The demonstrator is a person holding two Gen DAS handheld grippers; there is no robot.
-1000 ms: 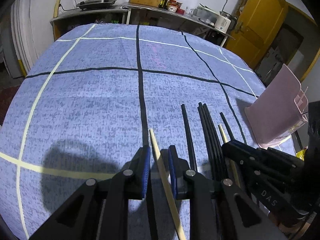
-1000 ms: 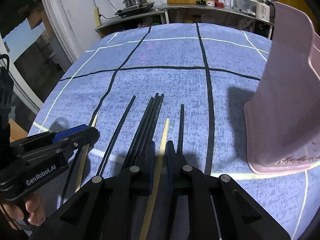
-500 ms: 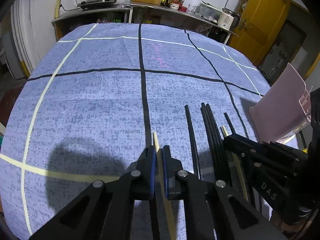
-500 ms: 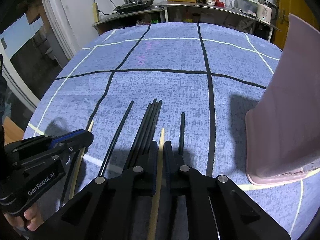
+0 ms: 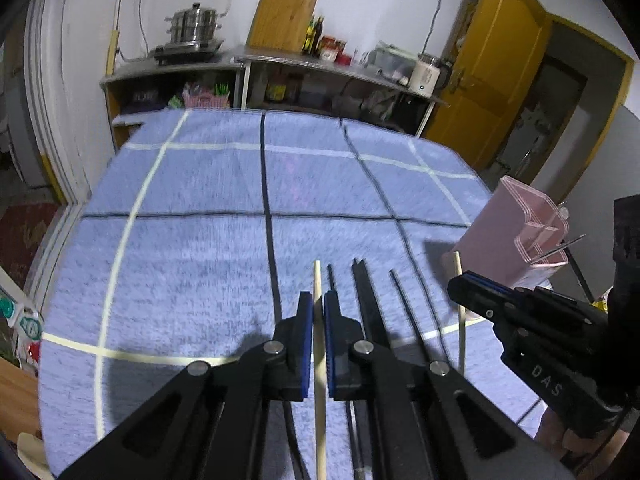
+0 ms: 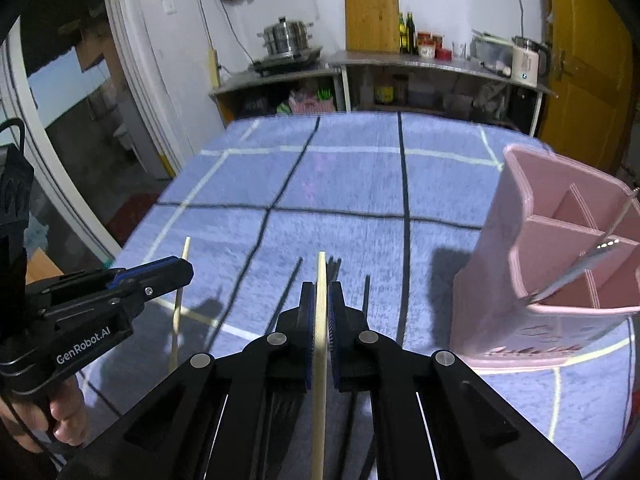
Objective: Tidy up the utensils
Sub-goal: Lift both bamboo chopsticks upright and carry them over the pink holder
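left fingers (image 5: 318,312) clamp wooden chopstick (image 5: 319,360) | right fingers (image 6: 320,304) clamp another chopstick (image 6: 320,360)

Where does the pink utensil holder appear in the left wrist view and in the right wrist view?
Left wrist view: pink utensil holder at the right edge, beyond the right hand-held gripper.
Right wrist view: it stands large at the right, compartments visible.
Shared landmark: the steel pot on the back counter.

You get dim indoor light from overhead, soft dark shadows on the blue tablecloth (image 5: 192,264), motion blur smearing its weave and far edge, strong fisheye bending, black vignette in the corners, daylight at the left doorway (image 6: 60,92).
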